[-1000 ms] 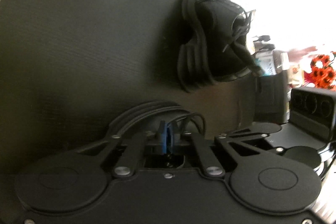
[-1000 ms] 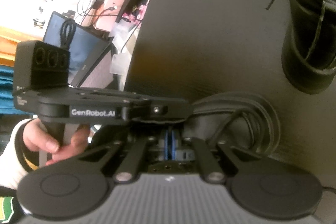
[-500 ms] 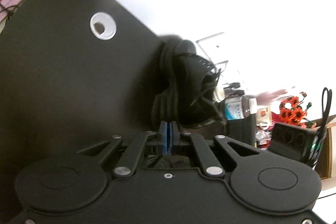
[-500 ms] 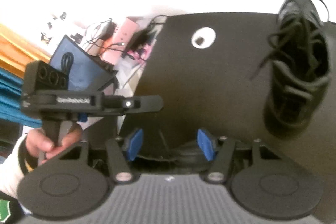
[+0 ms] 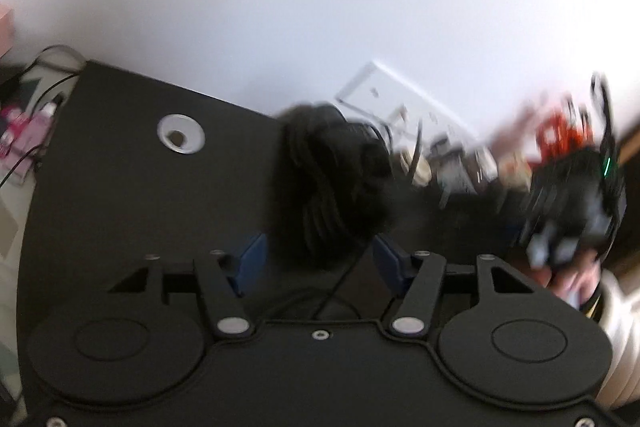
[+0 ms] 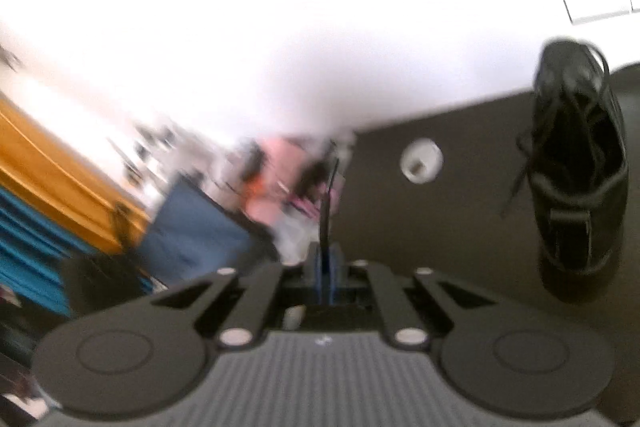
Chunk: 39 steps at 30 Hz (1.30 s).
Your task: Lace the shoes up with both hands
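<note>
Left gripper [image 5: 318, 259], jaws spread, just before black shoe [image 5: 328, 183]; right gripper [image 6: 326, 269], pressed together, left of shoe.

Black left tool [image 5: 318, 261]: blue pads [image 5: 251, 259], silver screws, round discs. Black right tool [image 6: 326, 273]: blue pads, ribbed grey top. White sleeve [image 5: 620, 327] at right.

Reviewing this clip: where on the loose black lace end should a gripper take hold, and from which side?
Judging from the right wrist view, grip the free lace end near its tip, where it trails off the black shoe onto the dark table. Come from the grommet side: there the strand lies alone, clear of the crossed lacing. Blur hides the tip itself.
</note>
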Motion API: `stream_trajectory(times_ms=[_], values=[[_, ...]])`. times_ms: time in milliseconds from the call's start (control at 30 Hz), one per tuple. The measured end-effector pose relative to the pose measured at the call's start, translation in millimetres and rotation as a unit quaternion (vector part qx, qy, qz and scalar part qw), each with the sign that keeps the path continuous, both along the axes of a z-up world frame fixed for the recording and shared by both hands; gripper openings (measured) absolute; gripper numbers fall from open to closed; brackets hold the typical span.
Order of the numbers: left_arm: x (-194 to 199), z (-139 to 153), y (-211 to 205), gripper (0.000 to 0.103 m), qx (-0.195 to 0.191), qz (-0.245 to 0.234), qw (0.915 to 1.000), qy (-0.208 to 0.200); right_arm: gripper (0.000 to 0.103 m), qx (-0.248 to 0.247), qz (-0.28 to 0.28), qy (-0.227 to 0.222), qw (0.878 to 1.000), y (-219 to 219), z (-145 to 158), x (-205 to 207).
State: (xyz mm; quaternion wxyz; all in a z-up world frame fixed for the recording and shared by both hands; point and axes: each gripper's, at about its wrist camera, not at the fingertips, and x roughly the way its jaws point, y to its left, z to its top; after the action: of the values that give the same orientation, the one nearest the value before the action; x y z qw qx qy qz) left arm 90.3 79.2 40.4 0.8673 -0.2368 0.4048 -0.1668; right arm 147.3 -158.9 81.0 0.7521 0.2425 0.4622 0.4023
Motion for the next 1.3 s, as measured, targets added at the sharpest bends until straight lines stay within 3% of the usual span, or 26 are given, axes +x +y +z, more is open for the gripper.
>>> stream_trajectory(times_ms=[133, 200, 233, 267, 300, 433, 467, 500, 567, 633, 733, 933, 1167, 1300], values=[[2.3, 4.0, -42.2, 0.059, 0.061, -0.046, 0.9968, -0.022, 0.004, 0.065, -0.015, -0.03, 0.997, -13.6, 26.5, -10.0], [4.2, 3.1, -53.9, 0.051, 0.075, -0.055, 0.9954, -0.021, 0.004, 0.1, -0.013, -0.048, 0.994, -17.6, 40.5, -17.9], [5.2, 1.1, -56.8, 0.037, 0.082, -0.055, 0.9949, -0.017, 0.004, 0.117, -0.013, -0.057, 0.991, -19.8, 47.0, -21.5], [6.3, -0.6, -58.0, 0.011, 0.082, -0.055, 0.9951, -0.013, 0.004, 0.134, -0.013, -0.066, 0.989, -21.9, 53.4, -25.0], [7.5, -1.8, -57.4, 0.004, 0.074, -0.053, 0.9958, -0.009, 0.004, 0.148, -0.013, -0.073, 0.986, -24.2, 59.3, -28.2], [7.5, 1.4, -50.6, 0.002, 0.063, -0.029, 0.9976, -0.006, 0.009, 0.118, -0.024, -0.102, 0.987, -31.9, 68.5, -43.9], [6.8, 1.8, -47.6, 0.002, 0.062, -0.023, 0.9978, -0.007, 0.02, 0.105, -0.029, -0.103, 0.989, -34.9, 66.7, -46.8], [6.5, 3.0, -44.8, 0.002, 0.059, -0.017, 0.9981, -0.008, 0.047, 0.095, -0.038, -0.095, 0.99, -39.9, 62.0, -48.4], [6.9, 6.4, -40.6, 0.002, 0.053, -0.004, 0.9986, -0.01, 0.066, 0.077, -0.066, -0.081, 0.991, -55.5, 49.8, -53.7], [3.8, 13.1, -35.8, 0.002, 0.051, 0.009, 0.9984, -0.022, 0.066, 0.061, -0.096, -0.067, 0.991, -76.9, 34.9, -57.9], [-0.3, 25.9, -30.6, 0.002, 0.042, 0.02, 0.9978, -0.047, 0.066, 0.044, -0.158, -0.004, 0.986, -109.7, -2.3, -64.1], [-8.8, 51.5, -31.3, 0.002, 0.039, 0.021, 0.9958, -0.08, 0.066, -0.005, -0.279, 0.087, 0.956, -169.0, -62.1, -95.9], [-23.5, 61.6, -43.8, 0.002, 0.057, 0.005, 0.9944, -0.089, 0.066, -0.121, -0.399, 0.062, 0.907, -225.8, -70.7, -120.5], [-30.5, 72.7, -44.7, 0.002, 0.048, 0.008, 0.9931, -0.106, 0.066, -0.136, -0.413, 0.062, 0.898, -235.7, -74.0, -121.8]])
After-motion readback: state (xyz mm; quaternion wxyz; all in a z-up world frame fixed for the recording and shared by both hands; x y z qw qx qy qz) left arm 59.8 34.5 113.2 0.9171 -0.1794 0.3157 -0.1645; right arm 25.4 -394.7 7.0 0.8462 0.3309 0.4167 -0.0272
